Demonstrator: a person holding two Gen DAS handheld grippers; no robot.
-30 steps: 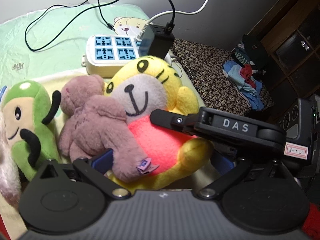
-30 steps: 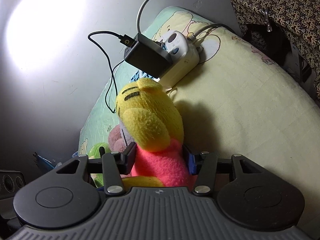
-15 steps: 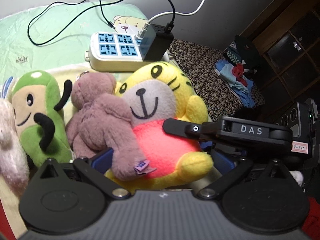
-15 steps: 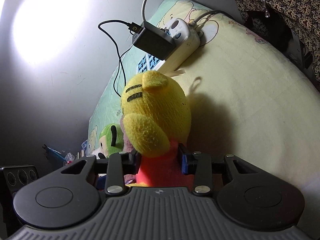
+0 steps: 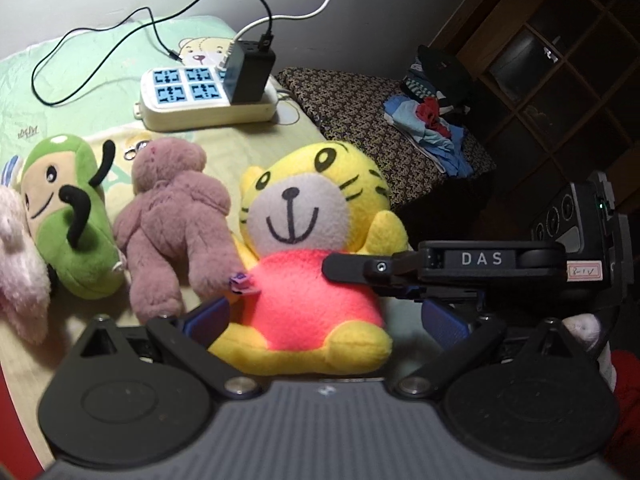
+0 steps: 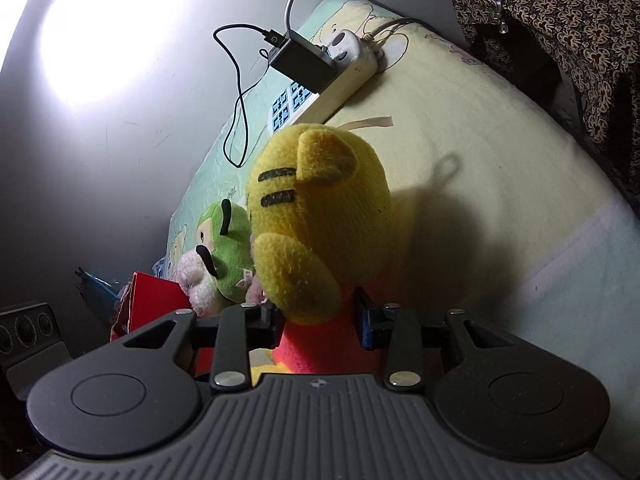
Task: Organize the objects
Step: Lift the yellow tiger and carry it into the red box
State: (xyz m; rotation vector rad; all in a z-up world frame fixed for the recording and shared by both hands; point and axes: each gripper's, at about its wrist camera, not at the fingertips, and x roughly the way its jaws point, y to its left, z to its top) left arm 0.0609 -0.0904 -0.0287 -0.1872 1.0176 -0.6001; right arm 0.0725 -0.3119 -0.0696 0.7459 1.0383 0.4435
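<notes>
A yellow tiger plush (image 5: 308, 240) with a pink-red belly sits upright on the bed. My right gripper (image 6: 320, 326) is shut on its body from behind; its black finger also crosses the left wrist view (image 5: 360, 268). The tiger's back fills the right wrist view (image 6: 320, 216). My left gripper (image 5: 324, 320) is open, its blue pads on either side of the tiger's lower body, not squeezing it. A mauve bear plush (image 5: 176, 220), a green plush (image 5: 68, 216) and a pale pink plush (image 5: 20, 264) lie in a row to the tiger's left.
A white power strip (image 5: 208, 96) with a black charger (image 5: 250, 72) and cables lies at the head of the bed. A patterned cloth-covered surface (image 5: 384, 128) with clothes (image 5: 428, 120) is to the right. A red box (image 6: 156, 304) stands beyond the plushes.
The tiger plush has been pulled away from the mauve bear and toward the right, now sitting apart from it. The left gripper has drawn back, showing more of the row.
</notes>
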